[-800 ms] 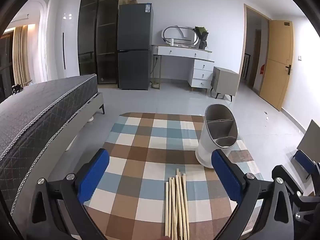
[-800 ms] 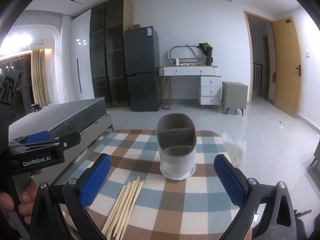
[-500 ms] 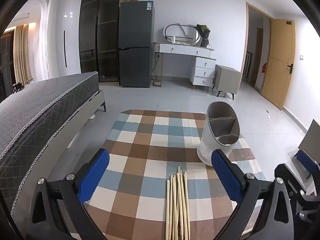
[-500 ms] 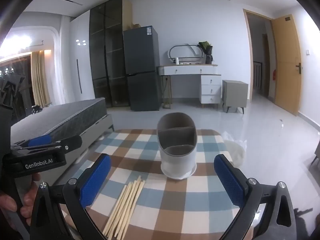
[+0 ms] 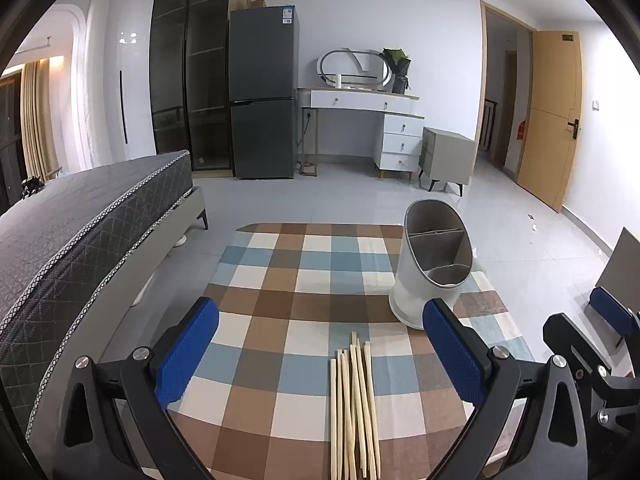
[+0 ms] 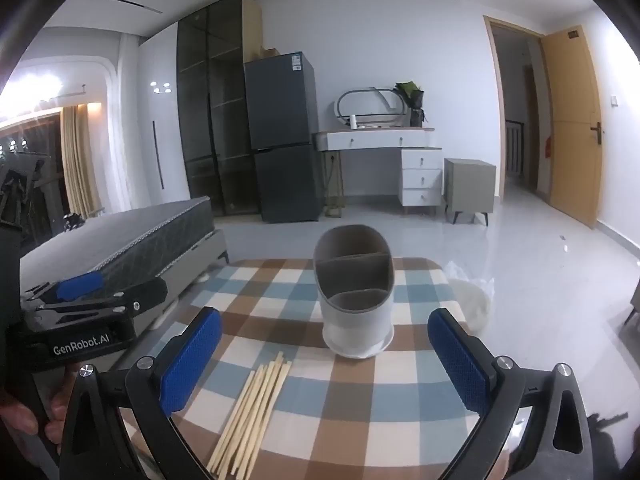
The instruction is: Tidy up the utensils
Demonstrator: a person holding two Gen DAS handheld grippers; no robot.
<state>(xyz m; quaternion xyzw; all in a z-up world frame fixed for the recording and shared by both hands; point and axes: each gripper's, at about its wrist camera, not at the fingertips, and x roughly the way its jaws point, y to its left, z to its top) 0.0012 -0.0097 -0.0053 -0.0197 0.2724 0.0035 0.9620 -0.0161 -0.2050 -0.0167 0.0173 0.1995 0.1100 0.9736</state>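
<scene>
Left to right, vs ~1 s back:

Left tool (image 5: 320,344): jaws spread wide, nothing between the pads. View has crept forward and slightly up. More of the checked worktop (image 5: 280,304) shows and the chopsticks (image 5: 354,408) sit a bit lower in its frame. They lie flat in a loose bundle, directly under and between the jaws, tips pointing away.

Chopsticks unmoved on the cloth: same fan, same squares.

Utensil holder (image 6: 354,292): upright, white and grey with dividers, compartments look empty, just beyond and right of the chopstick tips. Unmoved.

Right tool (image 6: 324,354): also spread, empty, facing the holder; it has eased in slightly, the holder reads a touch larger.

Net: only small approach drift, no contact yet. Judgement: task is at the start, and the left tool is lined up for the first pick.
</scene>
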